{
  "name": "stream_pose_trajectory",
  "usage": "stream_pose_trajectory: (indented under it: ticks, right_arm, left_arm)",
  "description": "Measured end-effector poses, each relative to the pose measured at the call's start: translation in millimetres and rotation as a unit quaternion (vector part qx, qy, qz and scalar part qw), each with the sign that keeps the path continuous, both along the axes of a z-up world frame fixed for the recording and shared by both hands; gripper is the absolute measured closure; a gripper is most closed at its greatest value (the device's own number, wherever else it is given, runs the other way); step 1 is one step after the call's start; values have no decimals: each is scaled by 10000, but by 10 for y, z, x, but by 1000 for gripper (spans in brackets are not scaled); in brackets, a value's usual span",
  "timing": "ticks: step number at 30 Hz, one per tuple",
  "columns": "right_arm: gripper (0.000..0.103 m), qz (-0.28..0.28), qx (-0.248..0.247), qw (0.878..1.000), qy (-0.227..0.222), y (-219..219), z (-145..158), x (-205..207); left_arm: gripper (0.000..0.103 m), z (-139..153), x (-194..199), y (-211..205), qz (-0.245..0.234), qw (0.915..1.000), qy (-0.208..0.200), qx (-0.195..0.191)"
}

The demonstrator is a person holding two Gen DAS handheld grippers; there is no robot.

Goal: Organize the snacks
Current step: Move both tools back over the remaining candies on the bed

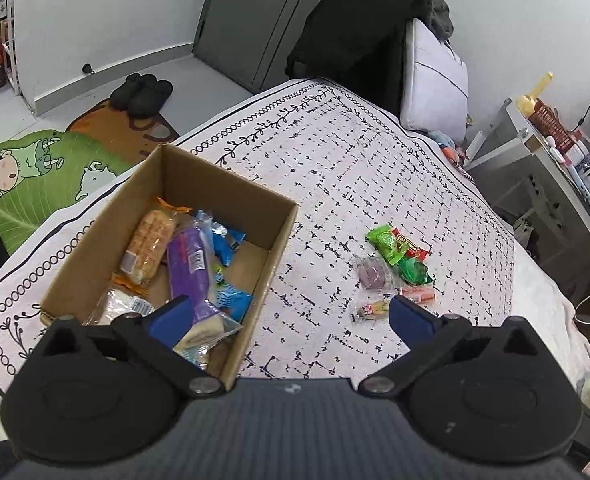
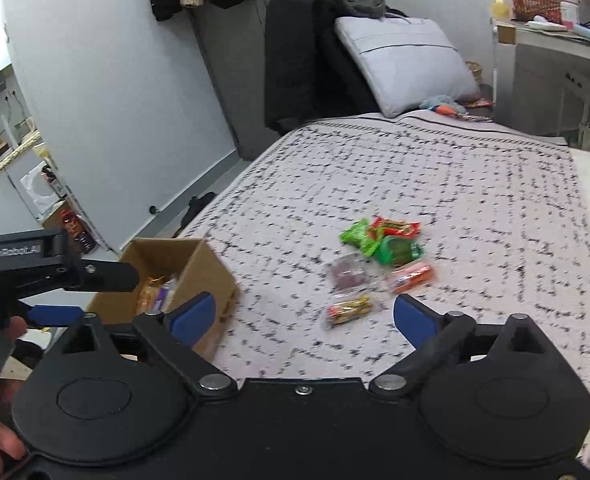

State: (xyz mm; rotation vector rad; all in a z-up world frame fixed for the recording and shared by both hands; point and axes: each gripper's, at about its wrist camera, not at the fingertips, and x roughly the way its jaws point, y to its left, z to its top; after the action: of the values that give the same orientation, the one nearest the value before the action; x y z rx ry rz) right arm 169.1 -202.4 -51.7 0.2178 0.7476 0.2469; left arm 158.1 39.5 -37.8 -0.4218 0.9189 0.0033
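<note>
Only the left wrist view shows inside the cardboard box [image 1: 199,184], while both the left gripper [image 1: 291,316] and right gripper [image 2: 305,316] hang spread and empty.

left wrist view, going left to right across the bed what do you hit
cardboard box → purple snack pack → orange-red snack pack. The green and red wrappers overlap above these two, so their place in the order is unclear.

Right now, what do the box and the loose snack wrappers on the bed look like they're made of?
The box looks like plain brown corrugated cardboard, matte, with raw cut edges. The green wrapper seems to be glossy plastic film, crinkled and catching light. The clear wrapper looks like transparent plastic, its purple contents showing through.
</note>
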Motion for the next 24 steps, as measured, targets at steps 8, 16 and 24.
stream_pose_trajectory:
  ticks: [8,16,24]
  right_arm:
    - [6,-221,-322,9992,11,-316,-96,68]
    - [6,-407,82,9989,206,-589,-271,228]
    - [8,-362,242,9986,297,-658,-400,388]
  left_arm:
    - [0,-49,94,-237,-154,9995,188,220]
    - [0,-66,193,-488,-314,9987,242,332]
    - [0,-114,347,-696,-492,9978,208,384]
